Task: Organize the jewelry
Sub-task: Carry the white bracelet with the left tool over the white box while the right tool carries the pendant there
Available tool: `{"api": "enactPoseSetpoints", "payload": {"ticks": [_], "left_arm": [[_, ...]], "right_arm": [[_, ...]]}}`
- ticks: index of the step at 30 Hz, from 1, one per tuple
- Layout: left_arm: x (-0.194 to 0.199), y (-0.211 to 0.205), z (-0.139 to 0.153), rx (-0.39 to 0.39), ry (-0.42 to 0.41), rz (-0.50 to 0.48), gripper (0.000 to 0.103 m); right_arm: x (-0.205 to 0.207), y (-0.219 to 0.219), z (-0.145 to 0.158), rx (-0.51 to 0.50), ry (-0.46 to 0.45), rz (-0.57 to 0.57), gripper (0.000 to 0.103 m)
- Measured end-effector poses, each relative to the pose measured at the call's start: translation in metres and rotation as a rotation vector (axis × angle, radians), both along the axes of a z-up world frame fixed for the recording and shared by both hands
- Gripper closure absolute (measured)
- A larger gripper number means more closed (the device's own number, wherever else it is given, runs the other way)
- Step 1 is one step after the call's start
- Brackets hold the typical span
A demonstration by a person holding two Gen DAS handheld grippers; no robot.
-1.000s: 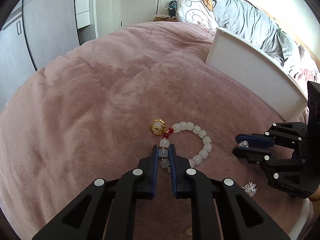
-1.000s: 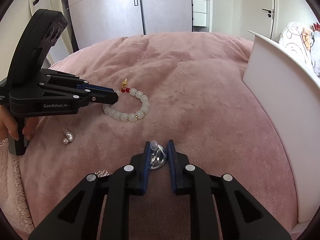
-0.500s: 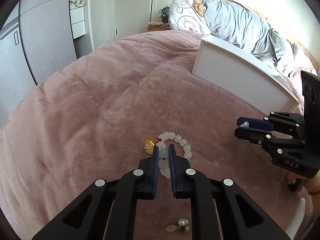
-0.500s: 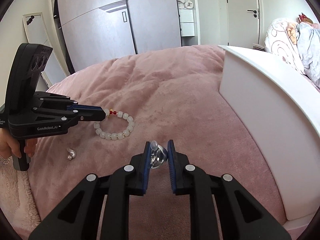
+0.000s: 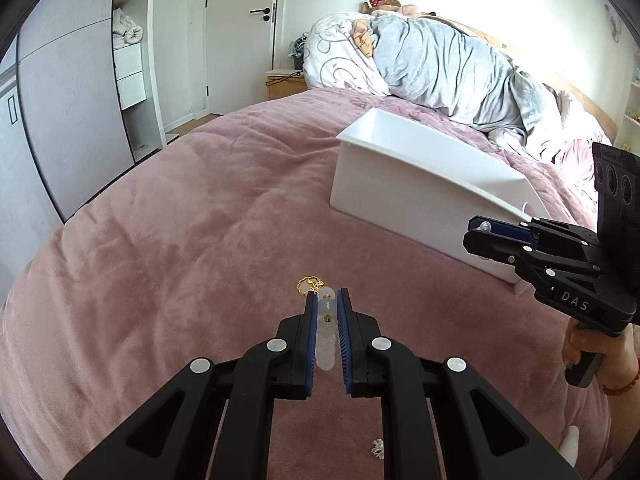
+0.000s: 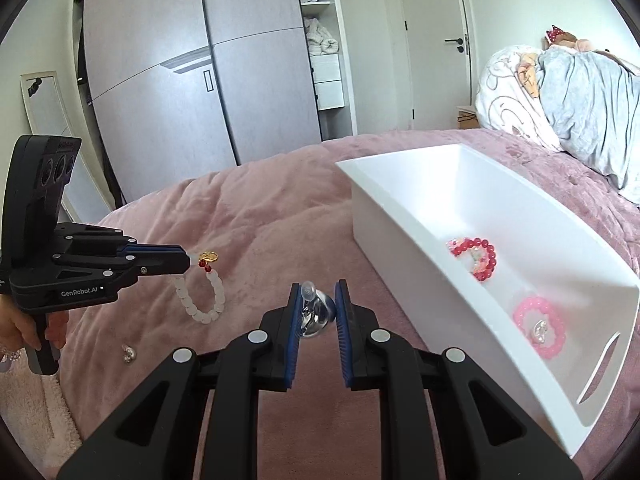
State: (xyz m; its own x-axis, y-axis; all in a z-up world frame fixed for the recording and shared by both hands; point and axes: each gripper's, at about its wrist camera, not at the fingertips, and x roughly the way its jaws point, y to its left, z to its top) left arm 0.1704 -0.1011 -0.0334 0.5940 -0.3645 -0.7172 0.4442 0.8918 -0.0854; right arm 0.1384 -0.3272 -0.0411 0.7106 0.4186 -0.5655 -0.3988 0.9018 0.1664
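White plastic bin (image 6: 400,216), long and open-topped, lies on the pink plush bedspread (image 5: 180,220); taken as landmark. Inside it: a red bead bracelet (image 6: 476,258) mid-floor and a pink bead bracelet (image 6: 540,330) toward the handle-slot end.

Left gripper (image 5: 327,300): clenched on a white translucent bead bracelet with a gold charm and two red beads (image 6: 202,296). From the right wrist view the bracelet hangs free below the fingertips, clear of the bedspread, well apart from the bin on its outer long side.

Right gripper (image 6: 319,300): clenched on a small silver metal piece with a clear stopper (image 6: 314,312), looks like an earring, type uncertain. Position: just beside the bin's near long wall, not yet over the rim.

Loose on the bedspread, far from the bin: a small silver-and-pearl earring (image 6: 129,354) and a tiny white sparkly piece (image 5: 377,449).

Step in hand, by judgement: carry both held items to the bin.
- Right side goes first, being nearest; clear the rim fully before letting go, since the piece is small and could bounce off the wall.
- Left side: lift enough that the dangling loop clears the bin wall rather than snagging it.
- Release low over bare bin floor, away from the two bracelets.
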Motion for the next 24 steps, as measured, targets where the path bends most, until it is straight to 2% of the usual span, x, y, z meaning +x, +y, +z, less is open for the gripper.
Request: {"api": "enactPoseSetpoints", "payload": {"ticks": [5,16,24], "left_arm": [[0.007,-0.019,0.02,-0.031,-0.023,-0.035,0.088],[0.031,-0.068,0.075,0.001,-0.089,-0.111,0.088],[0.059,-0.103,0.113,-0.053,-0.102,-0.156,0.088]], "right_arm": [[-0.002,-0.022,0.014,-0.006,-0.043,-0.042,0.086],[0.006,-0.078,0.041,0.038,-0.066,-0.169,0.086],[0.015,-0.117,0.045,0.038,-0.073,-0.237,0.086]]}}
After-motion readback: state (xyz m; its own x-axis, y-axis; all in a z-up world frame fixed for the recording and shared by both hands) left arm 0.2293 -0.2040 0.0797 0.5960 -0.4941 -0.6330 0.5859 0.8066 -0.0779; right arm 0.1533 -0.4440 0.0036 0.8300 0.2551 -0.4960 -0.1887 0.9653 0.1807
